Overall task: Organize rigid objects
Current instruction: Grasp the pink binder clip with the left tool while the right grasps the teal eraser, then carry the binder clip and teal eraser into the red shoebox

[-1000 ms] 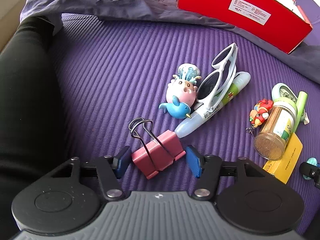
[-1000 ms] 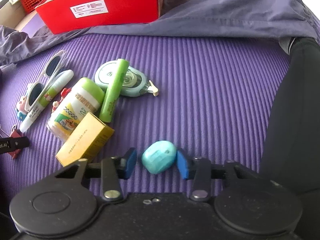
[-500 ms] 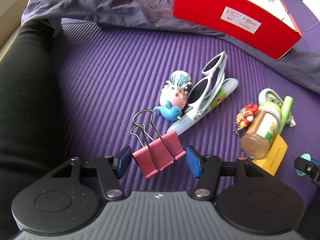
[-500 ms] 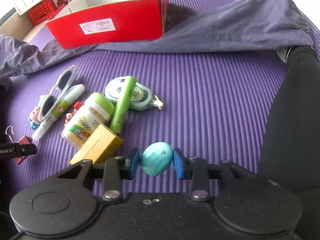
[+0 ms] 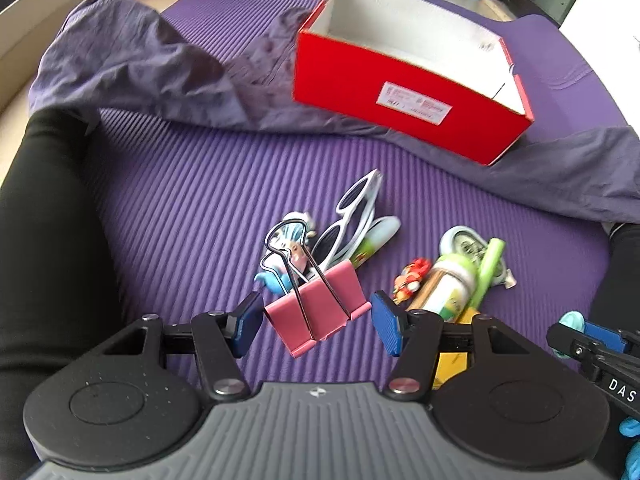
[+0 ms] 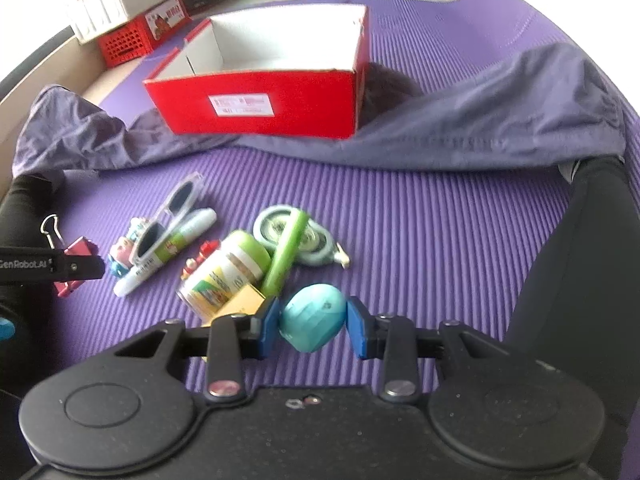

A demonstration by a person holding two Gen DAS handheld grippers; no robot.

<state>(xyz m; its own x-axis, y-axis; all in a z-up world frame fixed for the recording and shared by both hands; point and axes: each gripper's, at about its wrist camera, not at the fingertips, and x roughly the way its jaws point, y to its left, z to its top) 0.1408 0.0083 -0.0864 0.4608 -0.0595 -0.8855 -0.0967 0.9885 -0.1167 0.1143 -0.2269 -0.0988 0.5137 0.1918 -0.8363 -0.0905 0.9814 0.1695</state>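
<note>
My left gripper is shut on a pink binder clip and holds it above the purple mat. My right gripper is shut on a teal egg-shaped object, also lifted off the mat. On the mat lie white sunglasses, a marker pen, small cartoon figures, a green-capped jar, a green tube, a correction tape dispenser and a yellow box. An open red box stands beyond them.
A crumpled grey-purple cloth lies around the red box. Black-clad legs flank the mat on the left and on the right. A red crate and white boxes stand off the mat at the far left.
Both grippers have risen and tilted up, lifting the binder clip and the teal object off the mat. The red box's open inside has come into view.
</note>
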